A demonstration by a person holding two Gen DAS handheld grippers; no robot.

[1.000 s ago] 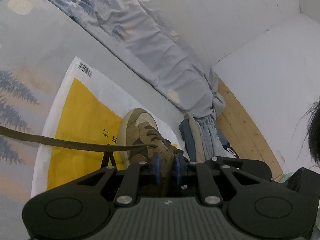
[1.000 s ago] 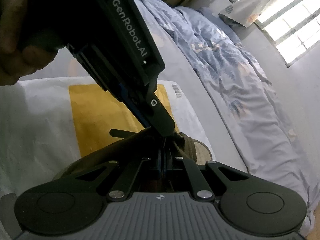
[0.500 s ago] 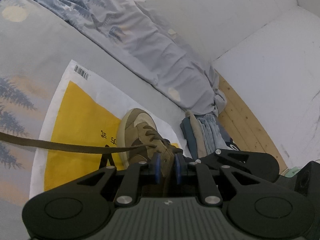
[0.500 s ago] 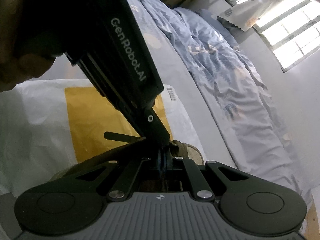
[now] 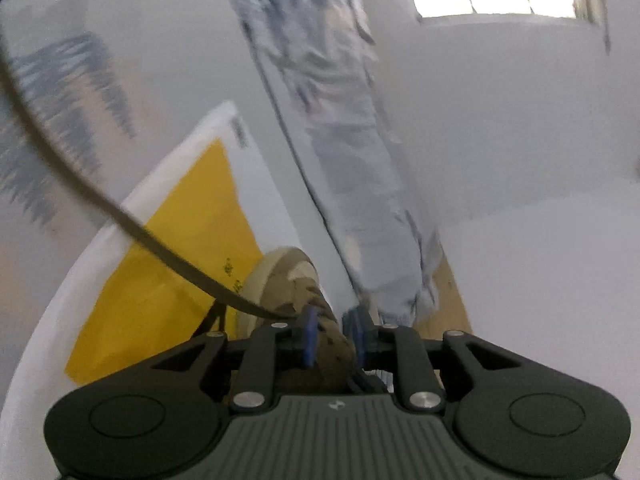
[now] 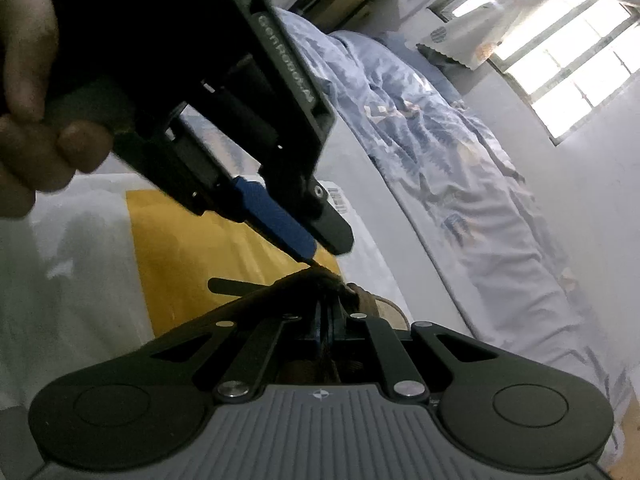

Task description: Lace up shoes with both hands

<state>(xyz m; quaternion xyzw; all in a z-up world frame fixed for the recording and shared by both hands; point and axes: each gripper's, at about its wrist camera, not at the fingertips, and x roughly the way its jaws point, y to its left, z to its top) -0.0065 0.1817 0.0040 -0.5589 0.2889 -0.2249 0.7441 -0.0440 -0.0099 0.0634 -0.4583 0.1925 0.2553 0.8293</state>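
A brown shoe [image 5: 284, 276] lies on a white and yellow bag [image 5: 180, 240], toe away from me. My left gripper [image 5: 334, 336] hangs over the shoe's collar. Its jaws are opening, and the blue pads [image 5: 309, 336] stand apart with the collar seen in the gap. A flat brown lace [image 5: 160, 248] runs from the shoe up and off to the left. In the right wrist view my right gripper [image 6: 326, 320] is shut, and a dark strip of lace passes between its pads. The left gripper [image 6: 320, 250] comes in from above, tips just over the shoe [image 6: 368, 300]. A loose lace end [image 6: 224, 286] sticks out to the left.
A hand [image 6: 32, 128] holds the left gripper at upper left. The bag [image 6: 192, 248] lies on a grey sheet. A rumpled blue quilt [image 6: 420, 128] runs along the bed's far side under a bright window [image 6: 560, 68]. A strip of wooden floor [image 5: 448, 300] shows past the quilt.
The left wrist view has rolled and blurred, so the lace now sweeps up to the left. The left pads stand wider apart. The right gripper has stayed where it was, shut.
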